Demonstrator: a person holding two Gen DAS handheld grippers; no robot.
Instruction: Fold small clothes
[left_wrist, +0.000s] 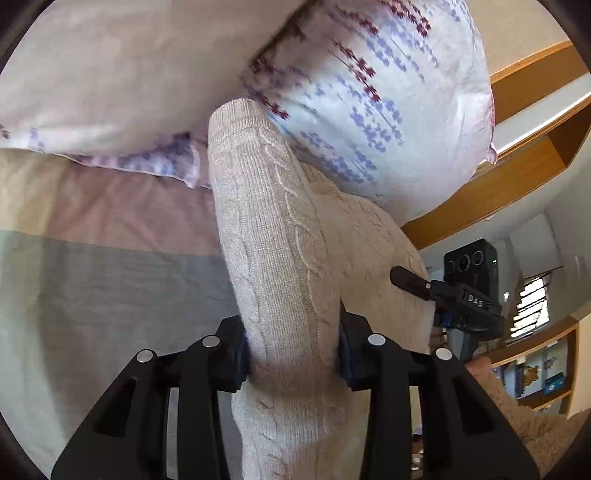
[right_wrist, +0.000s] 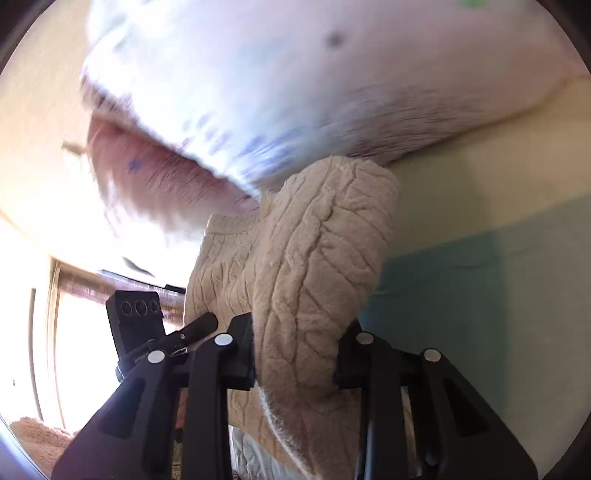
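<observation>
Bed (left_wrist: 92, 280): striped cover in pink, grey-green and cream bands; it carries everything here.
Pillows (left_wrist: 369, 92): two, white with purple and maroon print, at the head of the bed, just beyond the garment's far end.
Sweater (left_wrist: 273, 258): cream cable-knit, lifted off the bed, long axis running from the jaws toward the pillows; far end touches or nearly touches a pillow, cannot tell which.
Left gripper (left_wrist: 291, 354): jaws closed on a thick roll of the knit, which passes straight between them.
Right gripper (right_wrist: 295, 358): jaws clamped on the opposite bunched edge; view blurred.
Nearer hand: neither, both grip at the near end, side by side.
Containers: none in view.
</observation>
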